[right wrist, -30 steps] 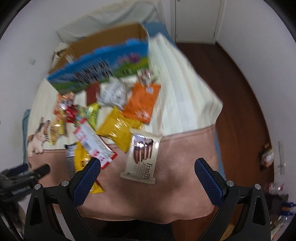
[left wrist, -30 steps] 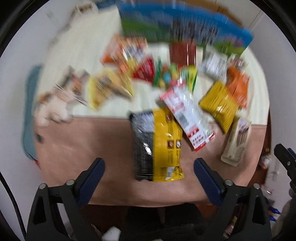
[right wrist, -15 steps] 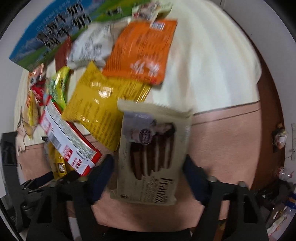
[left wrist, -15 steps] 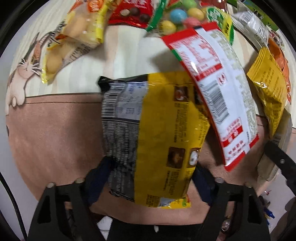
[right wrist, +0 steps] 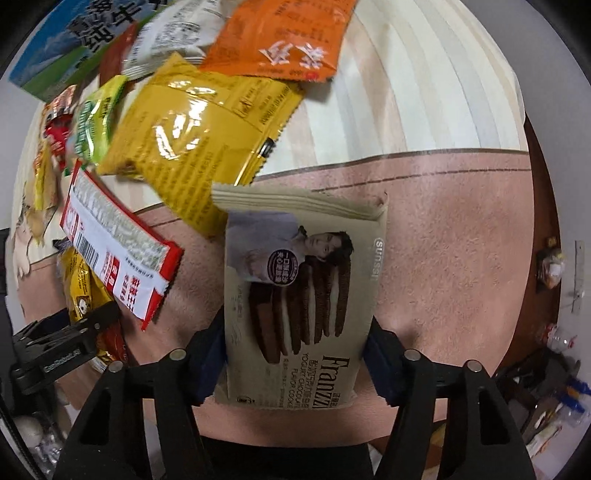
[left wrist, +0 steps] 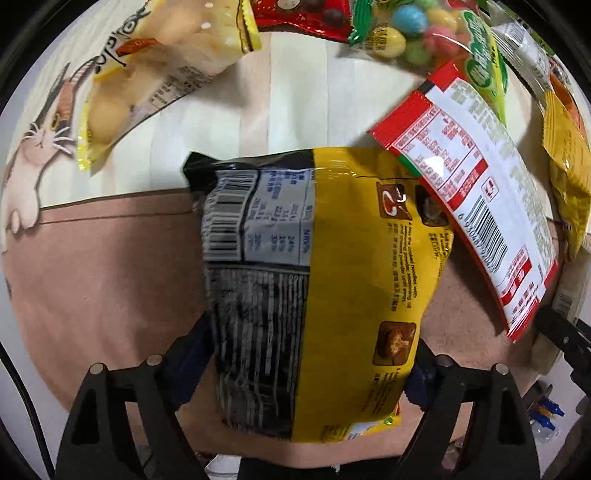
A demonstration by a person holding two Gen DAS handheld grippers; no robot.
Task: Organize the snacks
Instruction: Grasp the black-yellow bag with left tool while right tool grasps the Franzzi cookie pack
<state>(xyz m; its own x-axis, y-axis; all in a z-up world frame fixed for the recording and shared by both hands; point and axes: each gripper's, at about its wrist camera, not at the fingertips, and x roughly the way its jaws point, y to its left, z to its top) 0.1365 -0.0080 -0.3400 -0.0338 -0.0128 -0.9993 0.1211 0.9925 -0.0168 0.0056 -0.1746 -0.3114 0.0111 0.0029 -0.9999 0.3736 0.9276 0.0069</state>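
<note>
Left tool pinches yellow-black pack at near end; right tool pinches cookie pack by its sides. Both packs lie on brown cloth at near edge.

Step, likely: lift clear — raise straight, keep grip firm, film may slip.

Red-white pack overlaps yellow-black pack's far corner — may drag along. Yellow bag touches cookie pack's far end. Candy bag, orange bag, blue box crowd beyond.

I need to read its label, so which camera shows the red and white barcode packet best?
The left wrist view: the red and white barcode packet is larger and sharper there. The right wrist view shows it smaller, at the left.
</note>
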